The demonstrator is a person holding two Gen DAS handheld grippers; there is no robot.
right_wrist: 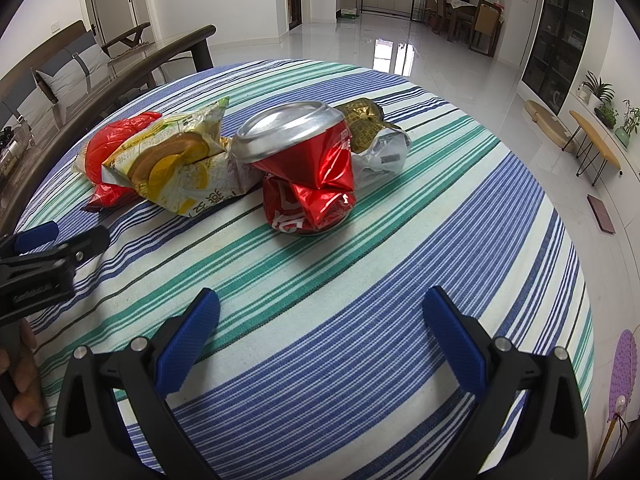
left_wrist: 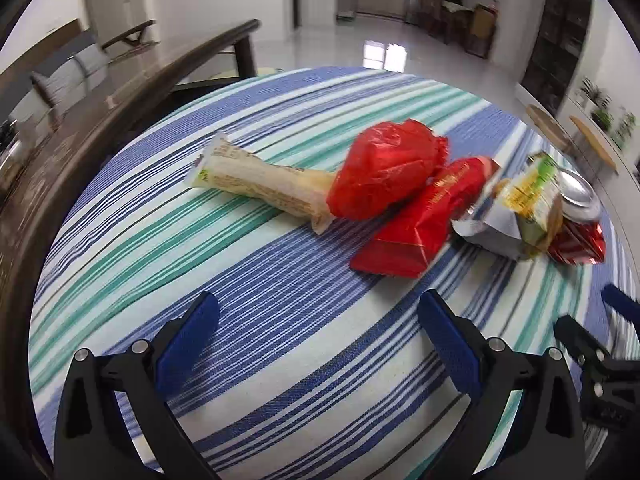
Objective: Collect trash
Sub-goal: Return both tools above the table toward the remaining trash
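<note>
Crushed red can (right_wrist: 308,172) stands straight ahead of my right gripper (right_wrist: 320,320), nearer than my left gripper (left_wrist: 318,326); both gape wide, empty.

crushed red can (right_wrist: 308,168) upright | yellow snack bag (right_wrist: 180,164) beside it (touching) | red wrappers (left_wrist: 384,172) clustered left

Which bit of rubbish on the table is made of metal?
The crushed red can, with its silver top tilted up. It stands crumpled among the other pieces, which are all soft wrappers or bags.

Striped tablecloth (right_wrist: 360,280), crushed can (right_wrist: 308,168), wrappers (left_wrist: 404,216)
</note>
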